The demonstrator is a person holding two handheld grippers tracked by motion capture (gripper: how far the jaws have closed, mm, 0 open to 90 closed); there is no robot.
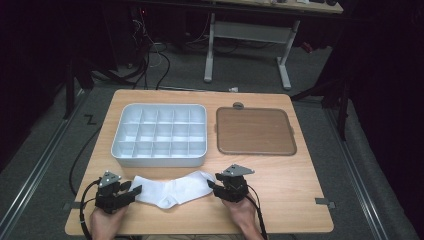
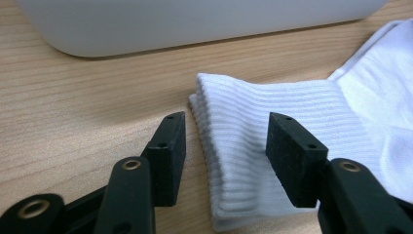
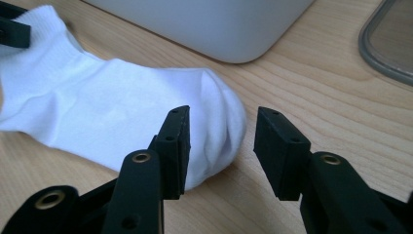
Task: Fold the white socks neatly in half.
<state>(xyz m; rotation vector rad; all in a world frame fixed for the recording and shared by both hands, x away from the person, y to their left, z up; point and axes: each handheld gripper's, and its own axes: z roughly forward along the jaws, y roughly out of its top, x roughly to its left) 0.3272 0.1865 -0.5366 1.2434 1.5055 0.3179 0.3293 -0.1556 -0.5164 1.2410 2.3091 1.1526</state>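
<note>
Nearest the table's front edge, a white sock was laid flat on the wooden table, between the two grippers. The left gripper was seen with its jaws spread about the ribbed cuff, the pads not yet pressed on the cloth. The right gripper was likewise held apart, its jaws straddling the rounded toe without pinching it. It was judged that only the upper layer of the cuff might be caught if the left jaws were closed too shallowly, and that the toe might slide out sideways, since little cloth lay between the right pads. The sock's long axis was run across the table, cuff toward the left, toe toward the right. Farther back stood a white compartment tray and, beside it, a brown lid.
</note>
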